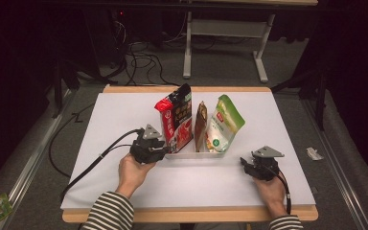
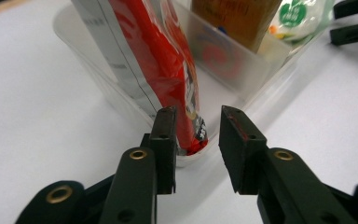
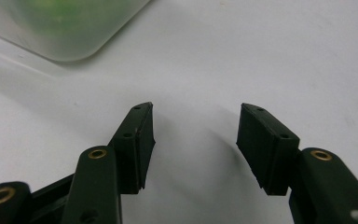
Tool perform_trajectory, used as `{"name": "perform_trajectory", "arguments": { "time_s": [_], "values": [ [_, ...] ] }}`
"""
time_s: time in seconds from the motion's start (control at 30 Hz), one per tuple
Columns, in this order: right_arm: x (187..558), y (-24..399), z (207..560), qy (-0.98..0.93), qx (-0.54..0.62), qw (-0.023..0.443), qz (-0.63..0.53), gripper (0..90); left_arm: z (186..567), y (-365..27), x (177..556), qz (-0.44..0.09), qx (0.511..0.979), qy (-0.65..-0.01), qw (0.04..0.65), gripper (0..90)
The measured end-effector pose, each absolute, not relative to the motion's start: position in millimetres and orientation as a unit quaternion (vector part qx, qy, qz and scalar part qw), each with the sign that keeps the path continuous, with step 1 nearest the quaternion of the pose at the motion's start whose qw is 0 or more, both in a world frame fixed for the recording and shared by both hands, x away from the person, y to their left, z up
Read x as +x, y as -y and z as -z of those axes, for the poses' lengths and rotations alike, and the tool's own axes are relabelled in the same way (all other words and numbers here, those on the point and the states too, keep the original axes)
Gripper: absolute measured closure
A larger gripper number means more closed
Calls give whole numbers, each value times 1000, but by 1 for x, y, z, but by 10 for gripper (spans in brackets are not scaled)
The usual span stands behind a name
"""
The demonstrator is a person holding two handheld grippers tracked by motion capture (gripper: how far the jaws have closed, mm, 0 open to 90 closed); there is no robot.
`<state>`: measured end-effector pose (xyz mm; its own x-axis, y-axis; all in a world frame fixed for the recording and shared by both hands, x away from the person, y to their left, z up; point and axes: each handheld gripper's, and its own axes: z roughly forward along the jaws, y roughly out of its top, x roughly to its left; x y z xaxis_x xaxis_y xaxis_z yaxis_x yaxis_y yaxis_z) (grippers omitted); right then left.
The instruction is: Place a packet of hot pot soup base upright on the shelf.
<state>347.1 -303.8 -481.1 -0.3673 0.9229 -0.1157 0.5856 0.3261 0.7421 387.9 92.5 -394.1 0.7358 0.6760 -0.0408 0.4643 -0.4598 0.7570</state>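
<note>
Since the left gripper (image 2: 196,128) stands open just off it, the red pouch (image 2: 161,60), frame centre: light, crinkly, slippery; grip its lower edge.

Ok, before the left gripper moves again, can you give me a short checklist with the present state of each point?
1. Left gripper jaws apart: ok.
2. Red pouch free of its pads: cannot tell, one pad is very close.
3. Red pouch standing inside the clear tray: ok.
4. Brown pouch and green pouch upright in the tray: ok.
5. Right gripper open, empty, apart from the tray: ok.
</note>
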Motion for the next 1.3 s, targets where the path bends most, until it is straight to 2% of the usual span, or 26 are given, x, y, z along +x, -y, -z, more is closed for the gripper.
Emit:
{"name": "perform_trajectory", "arguments": {
  "time_s": [0.23, 0.9, 1.3],
  "values": [
    [347, 308, 479, -754, 503, 265, -328, 475, 392, -108, 377, -149, 825, -344, 422, 601],
    [327, 327, 468, -729, 516, 253, -371, 481, 397, -165, 340, -208, 774, -385, 458, 543],
    [317, 333, 463, -721, 515, 254, -388, 486, 417, -180, 325, -204, 754, -414, 468, 529]
  ]
}}
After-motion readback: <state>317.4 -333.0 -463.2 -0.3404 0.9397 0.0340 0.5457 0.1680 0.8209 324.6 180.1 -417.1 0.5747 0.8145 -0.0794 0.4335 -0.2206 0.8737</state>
